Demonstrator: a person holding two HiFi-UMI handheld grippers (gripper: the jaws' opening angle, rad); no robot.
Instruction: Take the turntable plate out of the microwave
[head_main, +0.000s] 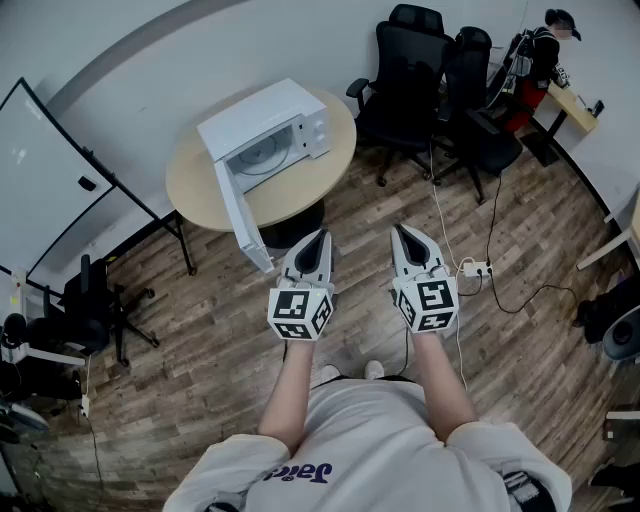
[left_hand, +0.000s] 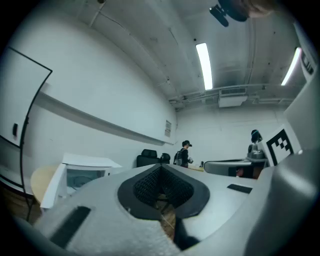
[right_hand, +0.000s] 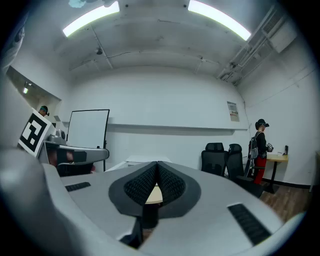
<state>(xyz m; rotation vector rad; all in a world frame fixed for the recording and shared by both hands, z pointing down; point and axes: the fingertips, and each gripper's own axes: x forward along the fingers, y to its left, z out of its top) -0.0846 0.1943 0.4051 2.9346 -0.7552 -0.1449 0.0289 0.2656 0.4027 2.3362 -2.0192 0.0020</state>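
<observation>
The microwave stands on a round, pale wooden surface by the wall, with its door swung wide open and hanging past the surface's edge. Only the head view looks into the cavity, where the turntable plate lies flat on the cavity floor. The left gripper view catches the microwave from the side, low at its left, and there the plate cannot be made out.

The 2 hand-held grippers are held level side by side above the wooden floor, well apart from the microwave. The left hand-held gripper has its jaws pressed together with nothing between them, as its own view shows. The right hand-held gripper is likewise closed and empty. Through the small gap under its ribbed pads only the edge of the surface shows.

The right gripper view alone shows the whiteboard head-on. Black office chairs stand beyond the surface, and a person is at a desk in the far corner. A power strip lies on the floor.
</observation>
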